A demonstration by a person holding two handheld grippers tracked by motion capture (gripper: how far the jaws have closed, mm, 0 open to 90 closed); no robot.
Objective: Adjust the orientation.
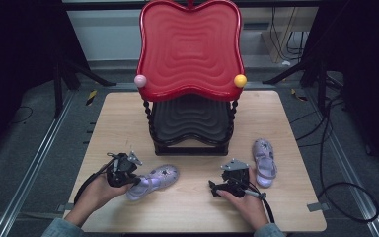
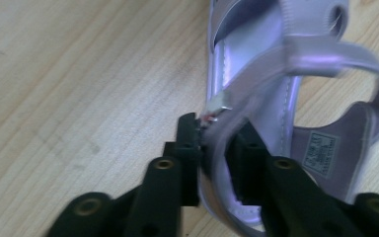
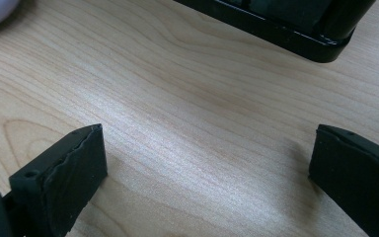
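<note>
Lilac glossy sandal, looped heel strap, left claw pinching its side.

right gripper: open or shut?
Open. In the right gripper view its two jaws stand wide apart with only bare table between them. The right gripper rests on the table beside a purple sandal, apart from it.

- The surface is a light wood-grain board with rounded corners, pale and evenly lit.
- Grey carpeted floor spreads around it on all sides.
- A metal rail runs slantwise along the floor at the left; another rail runs at the right.
- Black stand legs brace on the floor at the far left, with more black legs at the far right.
- Black cables loop over the floor at the right.
- A pale wall panel stands behind, dark at both sides.
</note>
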